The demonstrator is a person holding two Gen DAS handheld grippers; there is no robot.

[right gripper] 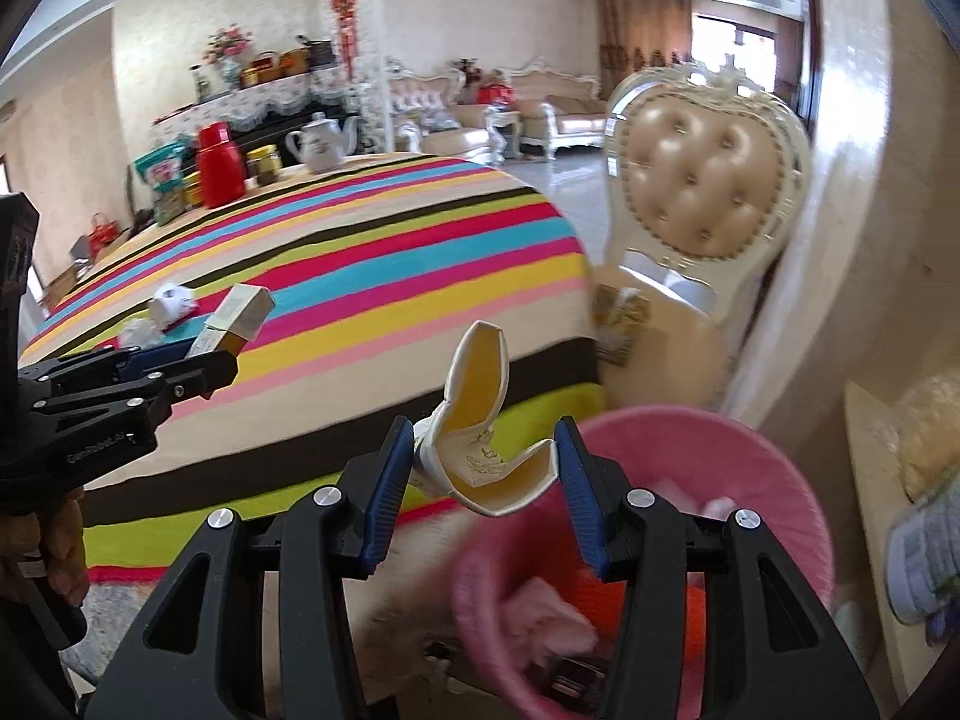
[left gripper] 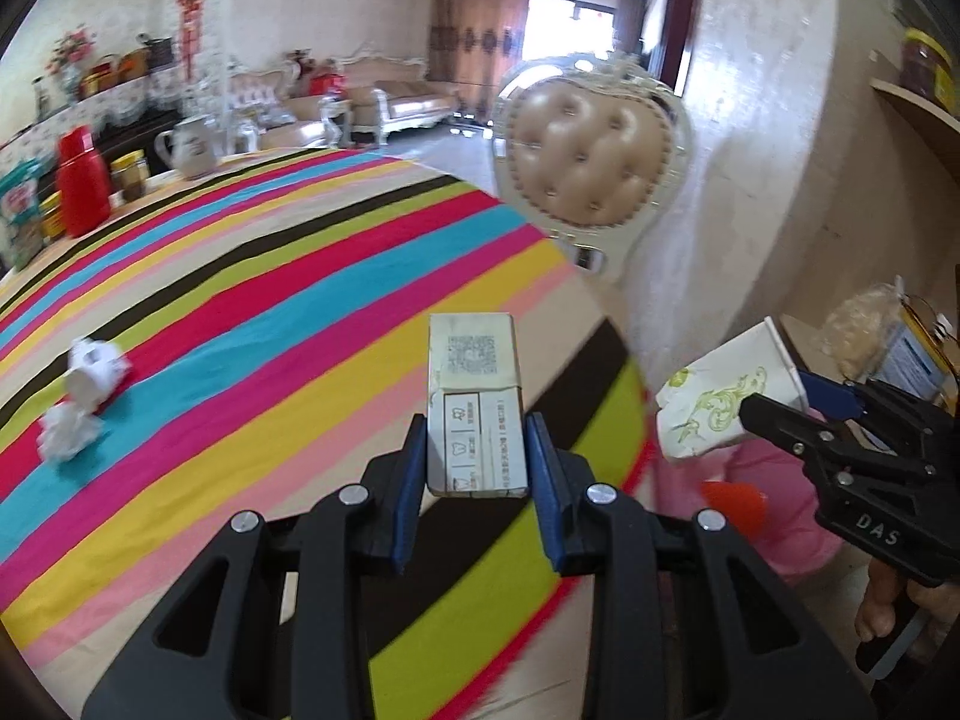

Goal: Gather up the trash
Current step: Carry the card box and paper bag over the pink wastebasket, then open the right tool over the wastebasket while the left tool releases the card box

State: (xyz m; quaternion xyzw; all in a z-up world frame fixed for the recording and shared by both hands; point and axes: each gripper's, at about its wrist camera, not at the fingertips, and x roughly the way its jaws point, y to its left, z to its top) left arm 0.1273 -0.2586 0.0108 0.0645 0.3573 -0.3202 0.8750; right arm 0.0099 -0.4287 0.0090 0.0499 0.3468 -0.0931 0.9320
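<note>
Between the blue pads of the left gripper (left gripper: 477,462) sits a small cardboard box (left gripper: 474,402), clamped and held level above the striped tablecloth (left gripper: 270,276). To its right, the right gripper (right gripper: 483,468) pinches a crushed paper cup (right gripper: 480,420) over the pink bin (right gripper: 690,438) beside the table. Crumpled tissues (left gripper: 84,396) lie on the cloth; a padded chair (right gripper: 702,192) stands beyond.
</note>
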